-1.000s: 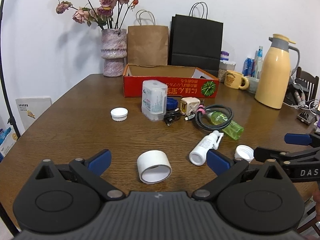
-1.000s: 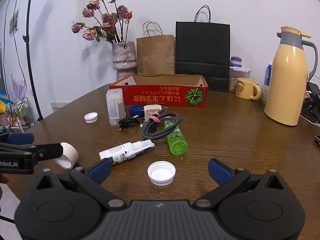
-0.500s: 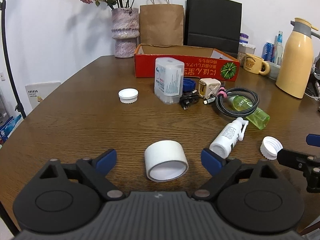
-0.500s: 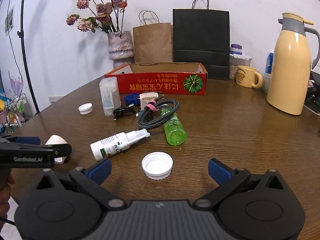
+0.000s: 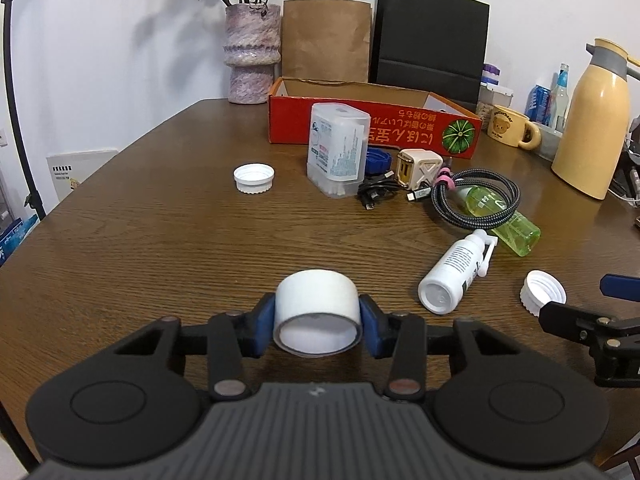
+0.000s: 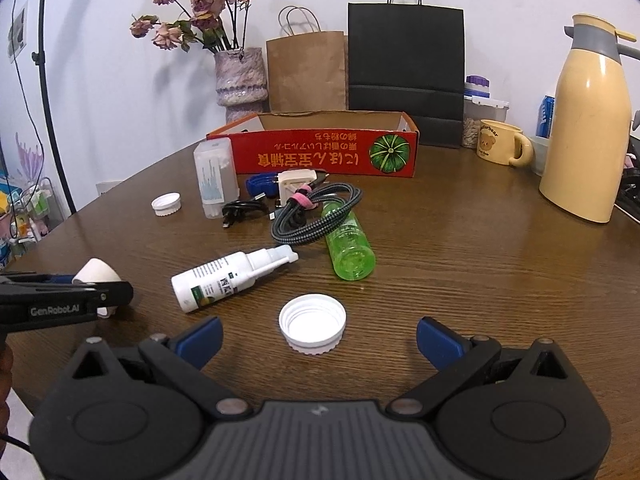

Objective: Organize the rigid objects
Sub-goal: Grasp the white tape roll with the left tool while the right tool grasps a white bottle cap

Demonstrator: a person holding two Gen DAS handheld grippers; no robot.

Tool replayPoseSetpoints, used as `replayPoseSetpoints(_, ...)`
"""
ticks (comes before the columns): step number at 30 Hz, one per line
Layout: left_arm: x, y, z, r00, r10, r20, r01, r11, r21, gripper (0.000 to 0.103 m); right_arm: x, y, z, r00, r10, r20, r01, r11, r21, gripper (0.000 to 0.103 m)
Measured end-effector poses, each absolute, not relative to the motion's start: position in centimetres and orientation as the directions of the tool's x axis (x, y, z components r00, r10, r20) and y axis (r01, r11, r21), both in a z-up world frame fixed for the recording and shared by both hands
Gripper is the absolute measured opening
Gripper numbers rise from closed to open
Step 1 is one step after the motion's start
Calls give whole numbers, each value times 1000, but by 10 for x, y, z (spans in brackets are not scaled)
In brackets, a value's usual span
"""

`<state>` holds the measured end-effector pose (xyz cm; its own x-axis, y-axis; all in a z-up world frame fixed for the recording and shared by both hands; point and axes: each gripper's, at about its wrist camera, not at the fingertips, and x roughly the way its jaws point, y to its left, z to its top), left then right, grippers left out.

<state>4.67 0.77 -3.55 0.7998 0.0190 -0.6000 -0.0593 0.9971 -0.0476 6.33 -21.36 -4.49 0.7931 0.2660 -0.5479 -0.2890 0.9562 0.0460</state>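
A white tape roll (image 5: pixel 316 296) lies on its side on the brown table (image 5: pixel 160 240), near the front edge. My left gripper (image 5: pixel 317 320) has its jaws closing around the roll, and both blue pads (image 5: pixel 266 320) press on its sides. The right wrist view shows the same roll (image 6: pixel 96 270) behind the left gripper (image 6: pixel 68 300). My right gripper (image 6: pixel 320 338) is open, with a white screw cap (image 6: pixel 313 324) lying on the table between its fingertips, untouched. From the left wrist view that cap (image 5: pixel 543 292) sits beside the right gripper (image 5: pixel 588 300).
A white spray bottle (image 5: pixel 456 276), a green bottle (image 5: pixel 504 216) under a coiled cable (image 5: pixel 476 200), a charger (image 5: pixel 418 164), a clear container (image 5: pixel 338 148) and another white cap (image 5: pixel 254 178) lie mid-table. Behind stand a red box (image 5: pixel 372 128), vase (image 5: pixel 252 56), mug (image 5: pixel 510 126) and yellow thermos (image 5: pixel 592 120).
The left gripper came forward and down over the tape roll and its jaws closed from wide open onto the roll's sides. The right gripper drew slightly nearer the cap, still open.
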Motion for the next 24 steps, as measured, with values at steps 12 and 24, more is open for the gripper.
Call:
replayPoseSetpoints(12,46,11,-32,810,22,-585,-66,996,-55,45,83,-209,-55,775,288,-563,-311,949,57,83)
replayPoseSetpoints(24,43,15,-27,822,20,-569,-68,996,-63,45,83,-208,-56,773,324,-546,-354,934,52,40)
